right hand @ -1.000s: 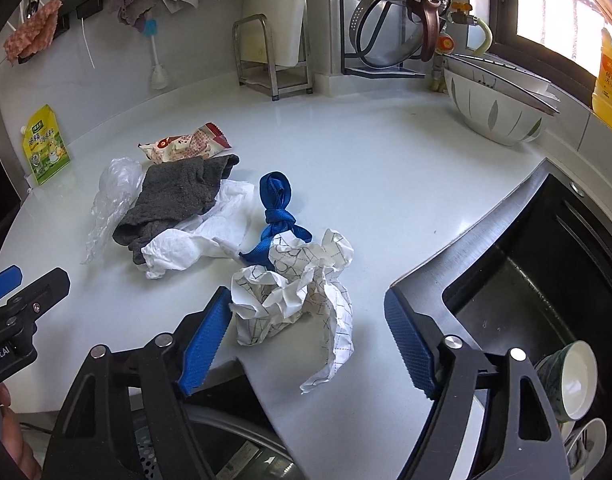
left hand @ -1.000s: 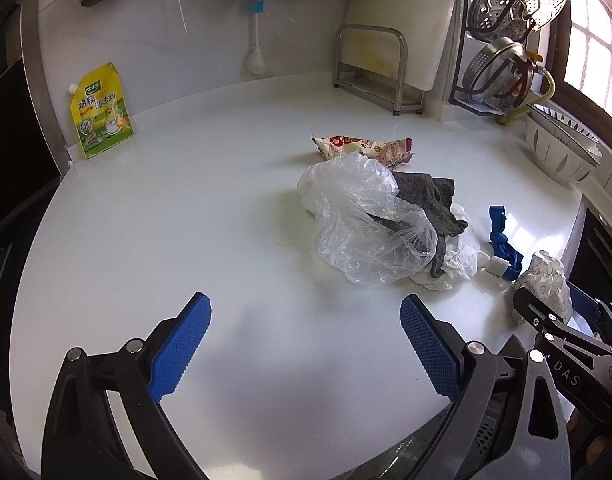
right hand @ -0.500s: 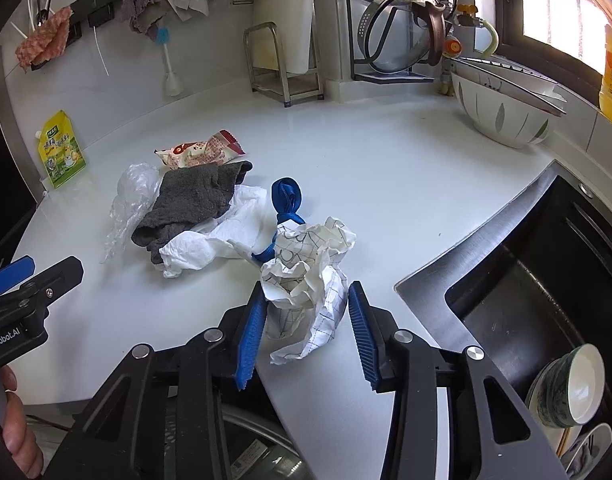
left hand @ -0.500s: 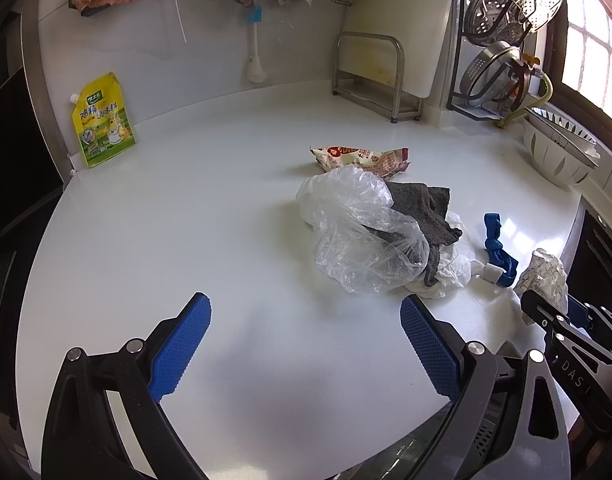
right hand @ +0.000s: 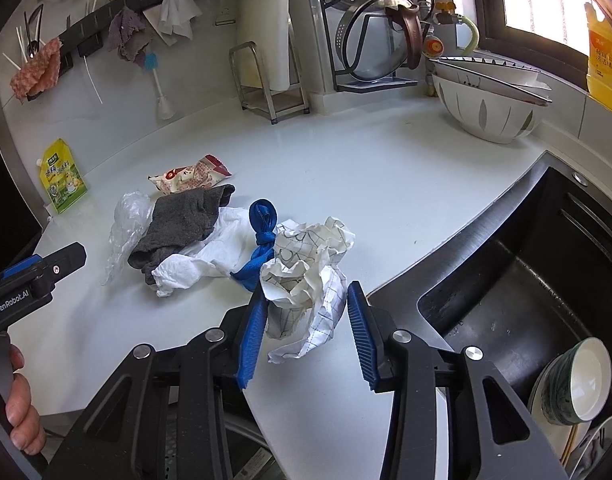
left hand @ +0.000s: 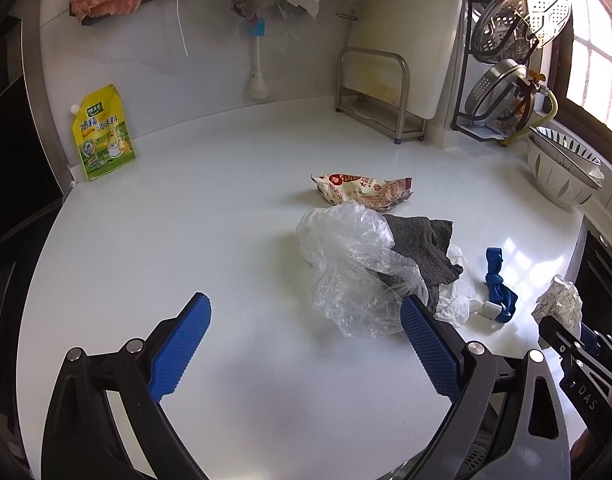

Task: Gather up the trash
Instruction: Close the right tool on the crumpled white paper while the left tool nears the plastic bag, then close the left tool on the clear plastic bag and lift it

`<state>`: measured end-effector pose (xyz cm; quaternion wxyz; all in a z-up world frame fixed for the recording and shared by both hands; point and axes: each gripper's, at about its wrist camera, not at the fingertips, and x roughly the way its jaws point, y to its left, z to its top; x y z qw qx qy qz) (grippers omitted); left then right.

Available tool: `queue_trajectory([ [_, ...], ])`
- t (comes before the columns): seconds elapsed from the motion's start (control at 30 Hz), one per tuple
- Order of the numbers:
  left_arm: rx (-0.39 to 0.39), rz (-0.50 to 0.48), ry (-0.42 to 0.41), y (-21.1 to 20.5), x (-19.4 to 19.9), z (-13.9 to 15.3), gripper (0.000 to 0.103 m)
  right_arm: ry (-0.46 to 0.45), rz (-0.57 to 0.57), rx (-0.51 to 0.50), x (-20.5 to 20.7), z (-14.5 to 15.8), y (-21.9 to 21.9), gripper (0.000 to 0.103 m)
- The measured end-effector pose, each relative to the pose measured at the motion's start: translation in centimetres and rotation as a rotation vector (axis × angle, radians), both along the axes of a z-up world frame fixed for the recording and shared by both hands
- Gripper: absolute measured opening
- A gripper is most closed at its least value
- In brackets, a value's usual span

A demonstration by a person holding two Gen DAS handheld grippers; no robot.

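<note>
Closed in from wide apart: right gripper (right hand: 304, 324) now clamped on the crumpled checked paper (right hand: 306, 276) at the counter's (right hand: 386, 184) front edge, beside the sink (right hand: 526, 280).

First piece only just grabbed, nothing binned yet. Left on the counter's middle: clear plastic bag (left hand: 350, 264), grey cloth (left hand: 422, 248), white tissue (right hand: 202, 260), blue band (left hand: 498, 288), snack wrapper (left hand: 362, 190). Left gripper (left hand: 302, 344) spread wide, empty, short of the pile.
</note>
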<state>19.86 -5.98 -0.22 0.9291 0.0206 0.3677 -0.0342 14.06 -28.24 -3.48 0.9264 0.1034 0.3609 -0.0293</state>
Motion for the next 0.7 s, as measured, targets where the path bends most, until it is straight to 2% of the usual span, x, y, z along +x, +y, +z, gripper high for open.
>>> queue_trajectory([
  [0.27,-0.048,0.018,0.050,-0.2,3.4,-1.1,0.094,-0.008,0.005,0.019,-0.3,0.0,-0.3,0.039],
  [0.47,-0.015,0.030,0.096,-0.6,5.7,-3.1,0.094,-0.013,0.011,0.029,-0.3,-0.1,-0.4,0.039],
  [0.5,-0.024,0.032,0.109,-0.5,6.1,-3.4,0.091,-0.013,0.013,0.031,-0.3,-0.1,-0.4,0.039],
  [0.57,-0.038,0.035,0.134,-0.3,6.6,-4.0,0.080,-0.014,0.015,0.033,-0.3,-0.1,-0.4,0.039],
  [0.6,-0.039,0.032,0.149,-0.3,6.9,-4.4,0.069,-0.014,0.015,0.033,-0.3,-0.2,-0.4,0.039],
  [0.63,-0.039,0.026,0.163,-0.4,7.0,-4.6,0.064,-0.014,0.015,0.034,-0.3,-0.2,-0.4,0.039],
  [0.7,-0.045,0.012,0.171,-0.4,7.0,-4.7,0.046,-0.013,0.017,0.037,-0.2,-0.2,-0.5,0.039],
])
